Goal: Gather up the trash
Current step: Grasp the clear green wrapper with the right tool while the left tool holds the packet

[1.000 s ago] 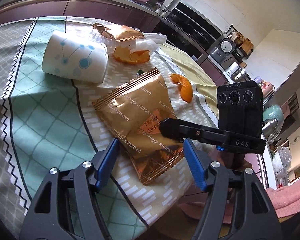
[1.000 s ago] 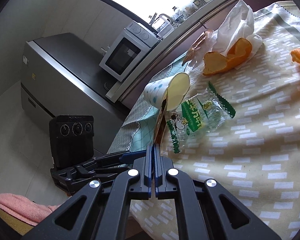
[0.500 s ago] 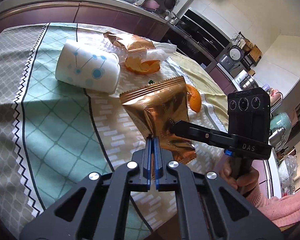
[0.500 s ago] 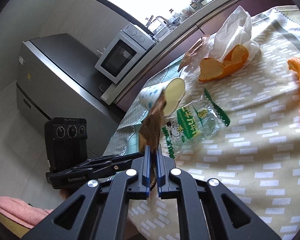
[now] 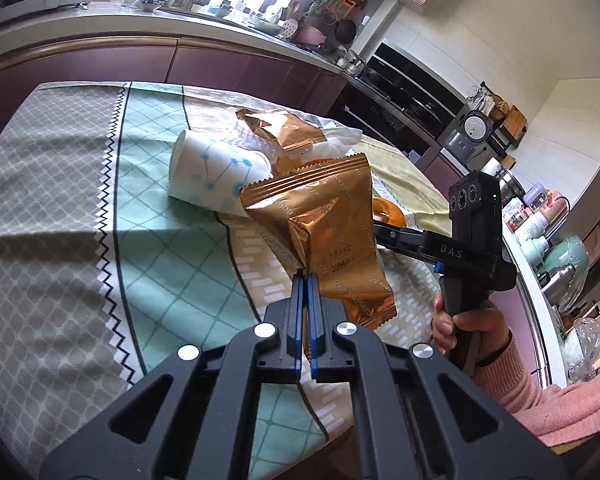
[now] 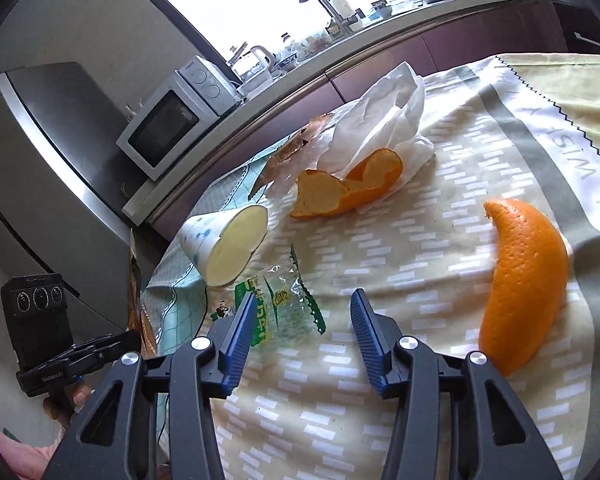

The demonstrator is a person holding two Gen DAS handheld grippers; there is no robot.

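Now | left gripper (image 5: 305, 280) pinched the gold wrapper (image 5: 324, 228), raised just right of the paper cup (image 6: 224, 244) | green-printed clear wrapper (image 6: 278, 312) lay below the cup, long axis along the left finger of the wide-open right gripper (image 6: 300, 324), the nearer one

The snack wrapper (image 5: 324, 236) is shiny copper-gold with pale lettering. The paper cup (image 5: 216, 178) is white with blue dots joined by thin lines (cream inside). The tablecloth (image 5: 100, 216) has grey lattice, mint diamonds and a black zigzag, turning beige with white dashes. The peel (image 6: 524, 292) is bright orange; the small clear wrapper (image 6: 280, 308) has green print; the tissue (image 6: 384, 120) is white. The left gripper (image 5: 305, 280) has blue pads on black.
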